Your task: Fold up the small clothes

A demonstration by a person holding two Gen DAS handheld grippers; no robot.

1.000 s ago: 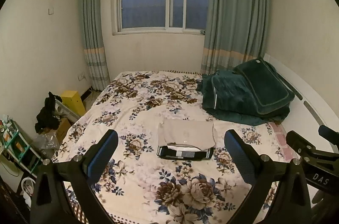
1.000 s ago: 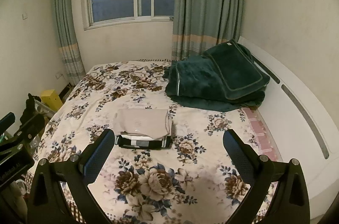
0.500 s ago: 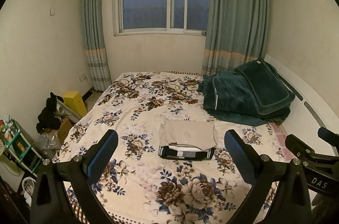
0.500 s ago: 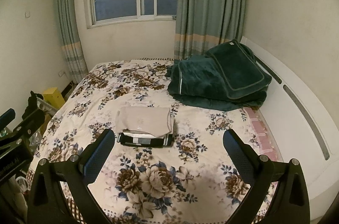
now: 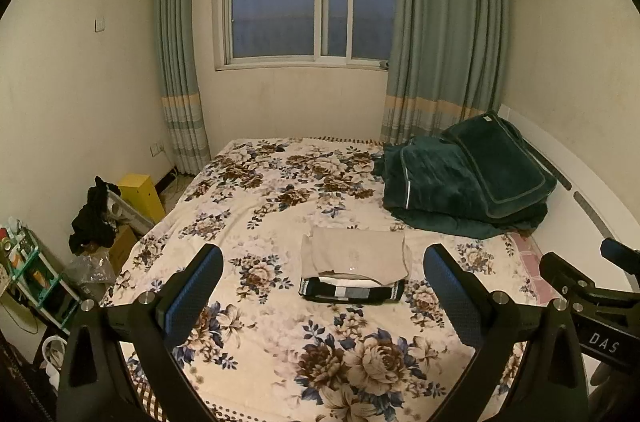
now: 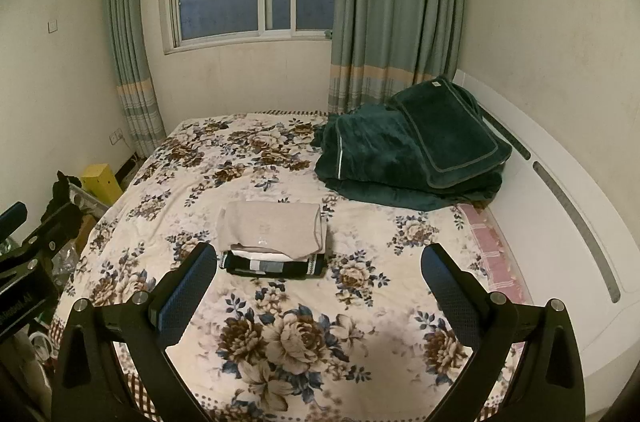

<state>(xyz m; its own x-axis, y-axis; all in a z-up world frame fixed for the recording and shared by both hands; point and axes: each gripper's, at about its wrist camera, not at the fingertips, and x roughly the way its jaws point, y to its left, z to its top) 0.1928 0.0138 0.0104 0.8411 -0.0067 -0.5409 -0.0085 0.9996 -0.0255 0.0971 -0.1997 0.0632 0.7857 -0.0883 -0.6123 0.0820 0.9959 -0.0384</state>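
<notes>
The left claw (image 5: 322,296) is hanging spread and empty above the near edge of the bed (image 5: 256,354). Ahead, mid-bed, a folded beige garment (image 5: 356,254) is sitting on a dark striped folded piece (image 5: 352,292) (soft, light, likely to slump if pinched at one corner), so gripping both near edges looks best. The right claw (image 6: 320,296) is likewise gaping, holding nothing.
</notes>
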